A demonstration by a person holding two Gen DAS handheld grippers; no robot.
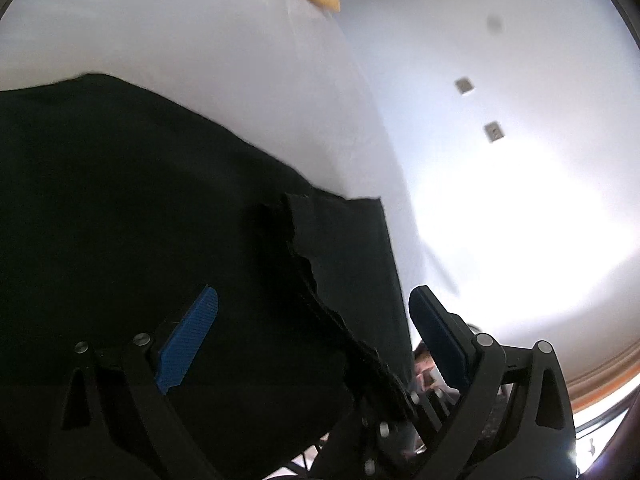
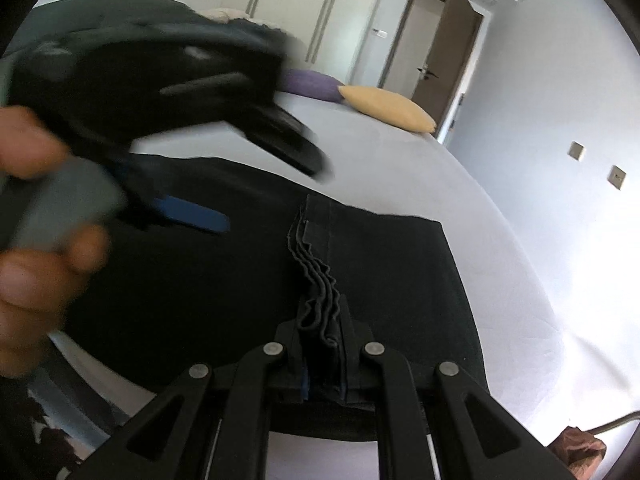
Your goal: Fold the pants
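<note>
Black pants [image 1: 120, 200] lie spread flat on a white bed [image 1: 200, 60], with one end folded over in stacked layers. My right gripper [image 2: 324, 332] is shut on the bunched, wavy edge of those layers [image 2: 316, 280] near the bed's front. My left gripper [image 1: 314, 296] hangs above the pants, its blue pads [image 1: 188, 336] wide apart and nothing between them. The right wrist view shows the left gripper [image 2: 274, 196] blurred at the left, open, held by a hand [image 2: 24, 240]. The pants [image 2: 380, 264] reach the bed's right side.
A yellow pillow [image 2: 388, 108] and a purple pillow [image 2: 312, 84] lie at the head of the bed [image 2: 400, 160]. Behind them are wardrobe doors [image 2: 324, 8] and an open room door [image 2: 444, 40]. The wall on the right carries two sockets [image 2: 576, 151].
</note>
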